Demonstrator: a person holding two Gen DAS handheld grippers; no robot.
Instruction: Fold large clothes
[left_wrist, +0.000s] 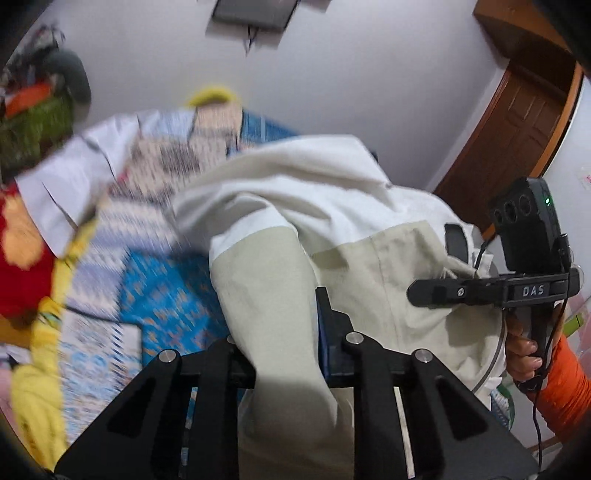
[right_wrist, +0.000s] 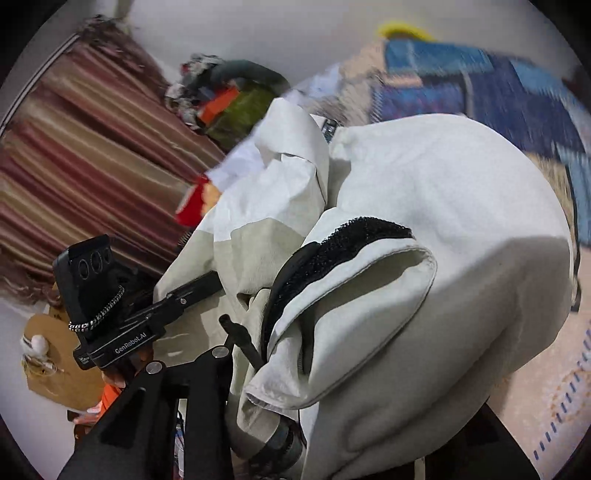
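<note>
A: What is the left gripper (left_wrist: 284, 354) doing?
B: It is pinching a fold of the jacket (left_wrist: 306, 229). The cloth runs up between its black fingers.
A: And the right gripper (right_wrist: 236, 354)?
B: Its fingers are squeezed on the jacket too, by the black fuzzy strip (right_wrist: 332, 251).
A: Where is the jacket?
B: Up in the air, bunched between both grippers, above the blue patterned bed (left_wrist: 166, 291).
A: What else?
B: A white shirt (left_wrist: 85, 173) lies on the bed, near something red (left_wrist: 22, 258).
</note>
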